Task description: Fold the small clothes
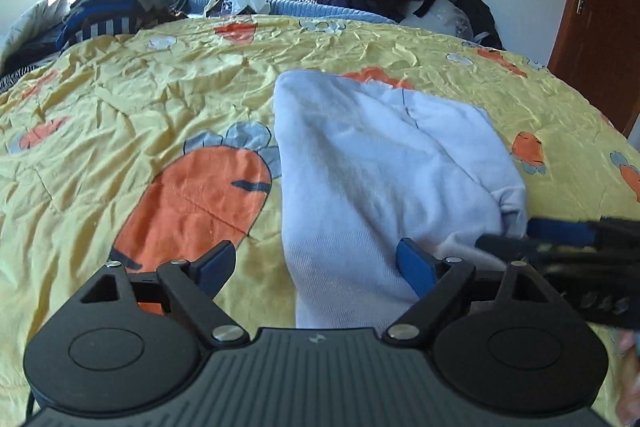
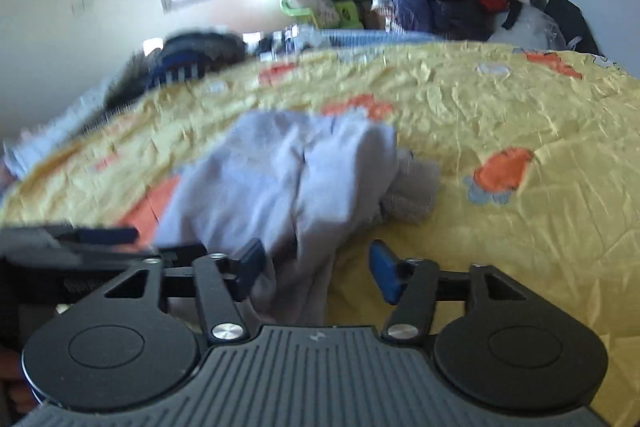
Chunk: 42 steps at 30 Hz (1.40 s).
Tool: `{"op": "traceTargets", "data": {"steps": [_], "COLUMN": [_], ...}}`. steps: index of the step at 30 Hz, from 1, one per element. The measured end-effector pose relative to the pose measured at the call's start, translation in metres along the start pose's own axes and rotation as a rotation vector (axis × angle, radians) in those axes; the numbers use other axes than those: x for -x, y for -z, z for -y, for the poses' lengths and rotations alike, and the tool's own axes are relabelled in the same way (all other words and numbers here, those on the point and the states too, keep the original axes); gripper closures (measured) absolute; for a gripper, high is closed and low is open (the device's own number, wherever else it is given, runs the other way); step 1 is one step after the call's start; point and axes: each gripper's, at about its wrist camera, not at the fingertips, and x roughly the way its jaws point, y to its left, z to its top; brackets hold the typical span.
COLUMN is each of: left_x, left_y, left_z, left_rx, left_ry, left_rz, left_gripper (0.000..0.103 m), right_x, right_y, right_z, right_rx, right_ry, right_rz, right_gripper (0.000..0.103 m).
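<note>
Pale blue garment (image 1: pixel 384 163) spread on carrot-print quilt (image 1: pixel 140 99).
Left gripper (image 1: pixel 316 265) and right gripper (image 2: pixel 318 267) hover over its near edge, jaws released.

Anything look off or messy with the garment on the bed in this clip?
Somewhat. The pale blue garment lies folded on the yellow quilt, but its right edge is bunched and lumpy rather than flat. Both grippers, left and right, are open at its near edge. No damage visible.

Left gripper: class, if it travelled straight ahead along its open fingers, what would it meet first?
Probably the pale blue garment. The left gripper is open with that cloth lying between its fingers on the yellow carrot-print quilt; exact height is unclear.
</note>
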Motion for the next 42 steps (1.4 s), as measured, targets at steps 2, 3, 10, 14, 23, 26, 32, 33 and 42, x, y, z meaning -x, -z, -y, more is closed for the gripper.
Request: {"op": "traceTargets", "data": {"steps": [2,3,10,14,23,26,32,33,42], "left_x": [0.003,0.006,0.01,0.016,0.031,0.034,0.044,0.045,0.05], "left_y": [0.001,0.001,0.008,0.018,0.042,0.049,0.062,0.064,0.075], "left_z": [0.003,0.004,0.006,0.007,0.001,-0.002,-0.005,-0.004,-0.01], "left_rx": [-0.015,-0.027,0.011,0.003,0.005,0.005,-0.006,-0.018,-0.023], "left_ry": [-0.003,-0.008,0.011,0.011,-0.033,-0.052,-0.093,-0.104,-0.115], "left_rz": [0.008,0.016,-0.008,-0.012,-0.023,-0.025,0.011,0.015,0.037], "left_gripper": [0.015,0.015,0.015,0.01,0.005,0.005,0.005,0.005,0.003], "right_x": [0.005,0.011,0.013,0.024,0.045,0.05,0.056,0.056,0.06], "right_y": [0.003,0.003,0.013,0.019,0.038,0.044,0.052,0.053,0.063], "right_z": [0.005,0.006,0.0,0.002,-0.011,-0.017,-0.027,-0.028,-0.037], "right_rx": [-0.056,-0.081,-0.087,-0.145,-0.114,-0.086,-0.027,-0.018,0.029], "right_ry": [0.006,-0.002,0.02,0.021,0.028,0.034,0.044,0.047,0.062], "right_rz": [0.011,0.028,-0.014,-0.004,-0.029,-0.036,-0.048,-0.048,-0.038], "right_gripper": [0.037,0.037,0.025,0.023,0.02,0.018,0.016,0.016,0.015]}}
